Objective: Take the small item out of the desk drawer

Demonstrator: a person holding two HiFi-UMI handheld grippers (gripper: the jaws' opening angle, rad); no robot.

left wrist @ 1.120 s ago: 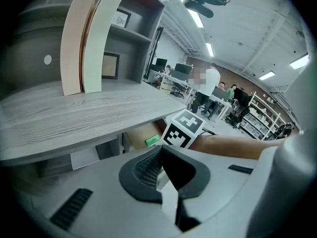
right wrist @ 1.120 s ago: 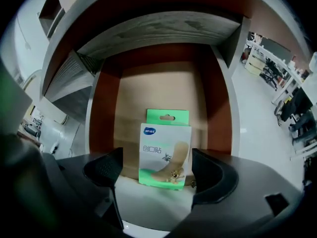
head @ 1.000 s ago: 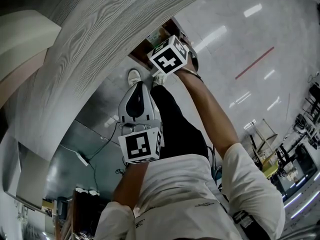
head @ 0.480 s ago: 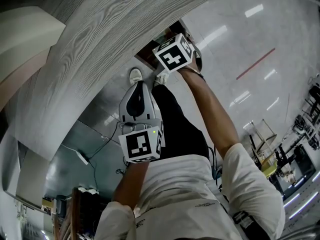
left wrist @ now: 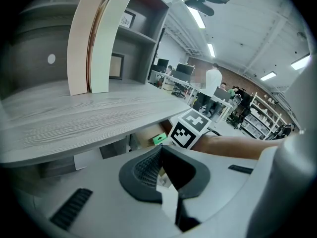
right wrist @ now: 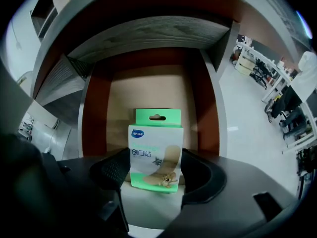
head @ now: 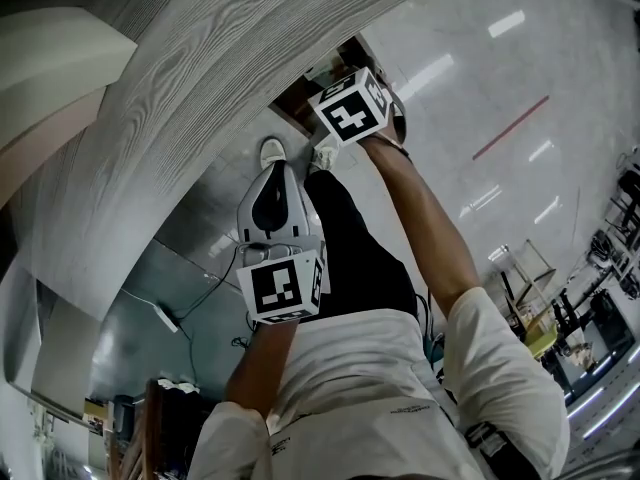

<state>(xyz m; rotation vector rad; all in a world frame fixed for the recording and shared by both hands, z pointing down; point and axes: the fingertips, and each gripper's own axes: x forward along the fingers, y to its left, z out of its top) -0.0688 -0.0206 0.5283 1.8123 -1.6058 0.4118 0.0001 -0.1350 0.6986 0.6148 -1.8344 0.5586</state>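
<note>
A small green-and-white plaster box [right wrist: 156, 148] lies flat in the open brown desk drawer [right wrist: 96, 113], under the grey wood desktop [head: 200, 88]. My right gripper [right wrist: 156, 158] points steeply down into the drawer. Its jaws have just been closing, and the pads now touch the box's left and right edges. In the head view only that gripper's marker cube [head: 350, 108] shows at the drawer's mouth; the jaws are hidden. My left gripper [left wrist: 160, 150] hovers lower and apart from the drawer, pads together with nothing between them. From there the green box [left wrist: 159, 139] peeks out beside the right gripper's cube.
Two upright folders [left wrist: 96, 41] stand on the desktop [left wrist: 89, 118] below a shelf unit. A power strip with a cable [head: 165, 316] lies on the glossy floor. The person's shoe [head: 268, 151] is near the desk. People and racks fill the far room.
Only the head view has shifted slightly. Both grippers keep their places, the right one at the drawer and the left one below it.
</note>
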